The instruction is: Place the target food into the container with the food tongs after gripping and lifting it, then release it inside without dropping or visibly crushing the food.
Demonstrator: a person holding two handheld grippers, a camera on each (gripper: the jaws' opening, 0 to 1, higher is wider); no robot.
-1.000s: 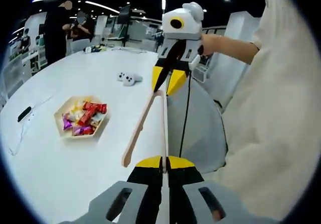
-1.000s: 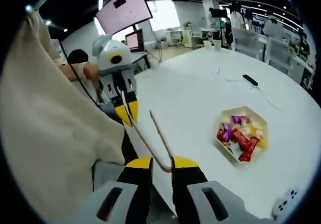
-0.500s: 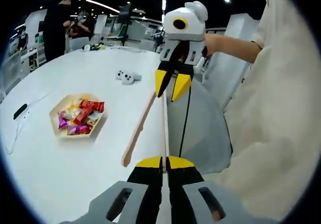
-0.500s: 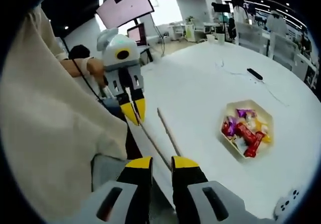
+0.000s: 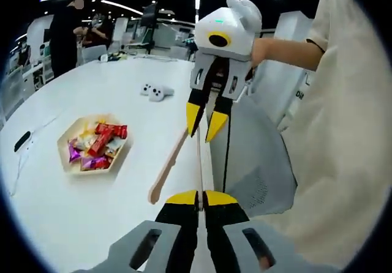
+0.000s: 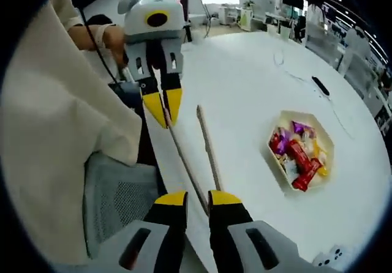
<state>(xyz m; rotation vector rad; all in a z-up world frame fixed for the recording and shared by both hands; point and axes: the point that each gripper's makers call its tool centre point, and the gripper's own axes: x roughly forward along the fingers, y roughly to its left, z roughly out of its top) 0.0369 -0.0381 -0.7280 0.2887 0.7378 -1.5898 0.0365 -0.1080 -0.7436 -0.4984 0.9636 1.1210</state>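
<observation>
So both grippers are on the wooden food tongs (image 5: 177, 153) right now; the left gripper (image 5: 198, 199) has its jaws pressed together on one arm of the tongs near the tip end; in the right gripper view the right gripper (image 6: 197, 198) sits at the hinge end with its jaws a bit apart around the two arms, and I honestly can't tell if it's squeezing them or just straddling. The tongs hang above the near edge of the white table (image 5: 92, 199), well apart from the food; the wrapped candies (image 5: 98, 143) sit piled in a hexagonal tray (image 5: 68, 163) further out on the table, left in the left gripper view. My take on doing this step well: settle the grip first so the tongs don't twist; then come down on one candy at the top of the pile; close gently so the wrapper doesn't get squashed; lift slowly.
</observation>
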